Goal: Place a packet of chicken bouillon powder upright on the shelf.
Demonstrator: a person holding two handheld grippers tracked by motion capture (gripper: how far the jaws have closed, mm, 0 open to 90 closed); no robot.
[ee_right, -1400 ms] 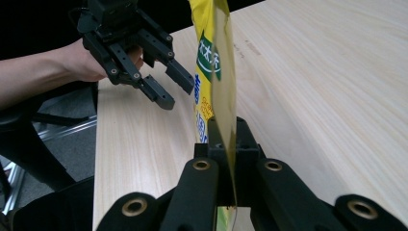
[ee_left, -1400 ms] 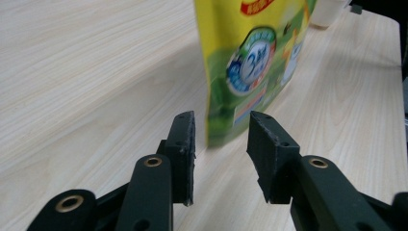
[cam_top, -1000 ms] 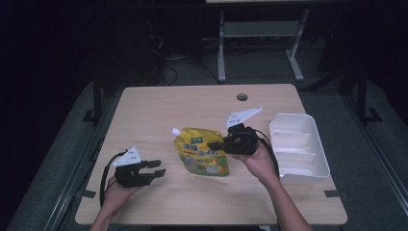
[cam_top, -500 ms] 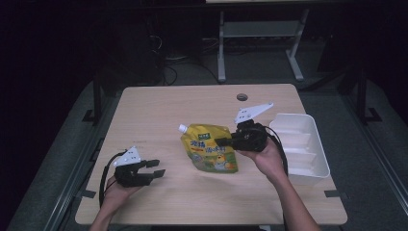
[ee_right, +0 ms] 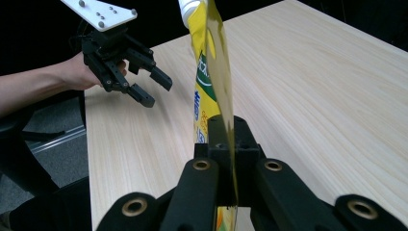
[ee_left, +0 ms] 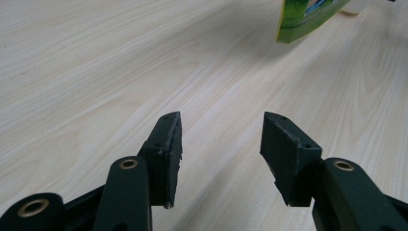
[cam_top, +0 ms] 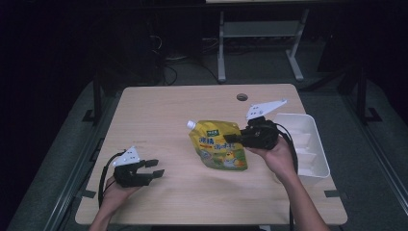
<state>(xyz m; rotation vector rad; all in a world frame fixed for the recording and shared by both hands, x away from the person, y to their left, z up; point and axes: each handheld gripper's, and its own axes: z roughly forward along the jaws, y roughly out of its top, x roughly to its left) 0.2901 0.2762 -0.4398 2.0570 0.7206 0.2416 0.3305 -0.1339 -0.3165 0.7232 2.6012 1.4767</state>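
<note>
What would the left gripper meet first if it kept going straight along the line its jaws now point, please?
Probably the yellow pouch held by the right gripper; only bare table lies before the left gripper, though the pouch may hang higher.

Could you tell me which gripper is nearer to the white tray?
The right gripper, holding the yellow pouch just beside the white tray; the left gripper sits across the table.

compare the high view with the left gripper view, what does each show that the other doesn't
High view alone: the white tray at the table's right end, the right gripper pinching the yellow pouch's edge, both forearms, and the dark floor and shelf frame beyond the table.

Left gripper view alone: a close look along the left gripper's own black jaws, which have just been opening, with bare wood between them.

Both: the wooden table, the left gripper with nothing in it, and the pouch, of which the left gripper view catches just a green and yellow corner at its top edge.
</note>
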